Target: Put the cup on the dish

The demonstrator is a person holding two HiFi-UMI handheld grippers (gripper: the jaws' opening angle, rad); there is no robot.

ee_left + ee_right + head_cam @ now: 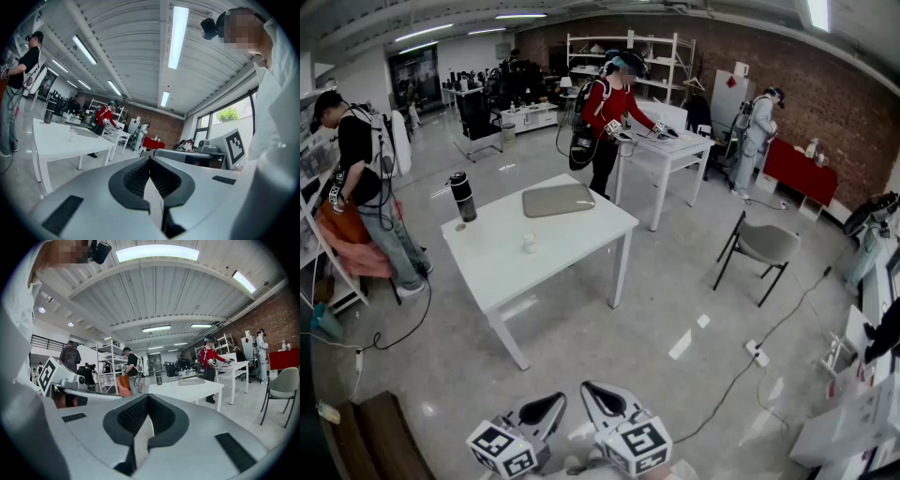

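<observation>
A small white cup point(529, 242) stands on the white table point(581, 239), a little in from its front edge. Behind it lies the flat grey dish point(558, 200). Both grippers are held low at the bottom of the head view, well away from the table. My left gripper point(553, 403) is shut with nothing in it, and my right gripper point(592, 394) is shut and empty too. In the left gripper view the jaws point(150, 160) meet, with the cup point(72, 135) far off to the left. The right gripper view shows its tips point(148, 398) together and the dish point(191, 382) on the distant table.
A dark bottle point(463, 196) stands at the table's left corner. A person point(358, 178) stands to the left, another point(607, 112) works at a second white table point(670, 150). A grey chair point(761, 246) and floor cables point(741, 361) are on the right.
</observation>
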